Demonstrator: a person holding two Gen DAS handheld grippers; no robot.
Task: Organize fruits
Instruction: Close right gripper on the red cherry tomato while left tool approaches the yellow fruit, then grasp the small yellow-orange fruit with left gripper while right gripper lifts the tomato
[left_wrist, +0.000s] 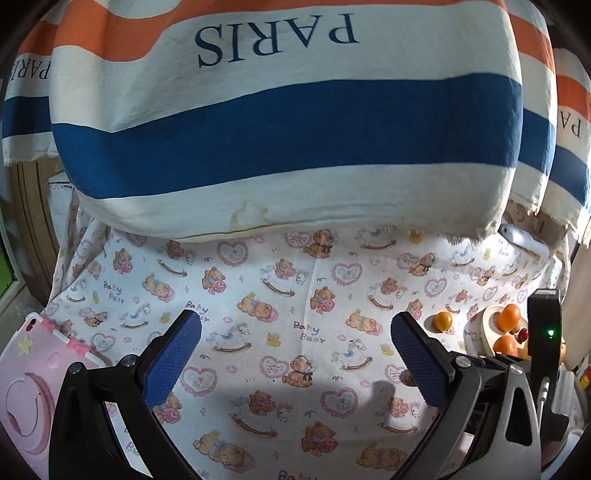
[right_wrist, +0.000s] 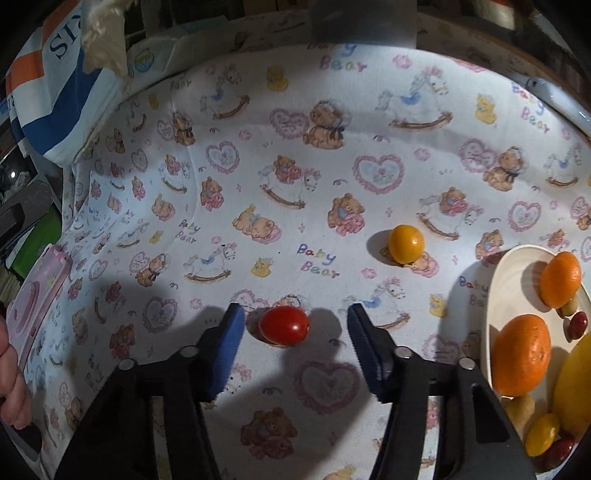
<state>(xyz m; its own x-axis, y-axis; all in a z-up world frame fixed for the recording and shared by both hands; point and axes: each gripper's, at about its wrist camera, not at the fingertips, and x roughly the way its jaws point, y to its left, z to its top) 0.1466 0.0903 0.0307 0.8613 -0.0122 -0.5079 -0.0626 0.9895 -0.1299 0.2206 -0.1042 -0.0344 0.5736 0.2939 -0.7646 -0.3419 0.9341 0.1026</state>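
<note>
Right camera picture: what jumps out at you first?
The shiny red cherry tomato on the teddy-bear cloth, lying between the right gripper's open blue fingers, nearer the left one. Behind it to the right sits a lone yellow tomato. At the right edge, a white plate holds bright oranges.

White cotton cloth printed with teddy bears and pink hearts (left_wrist: 295, 295) covers the surface, brightly lit mid-frame, shadowed at bottom. Striped orange, white and blue "PARIS" fabric (left_wrist: 288, 122) fills the top. Brown wooden panel (left_wrist: 33, 221) at left edge.
</note>
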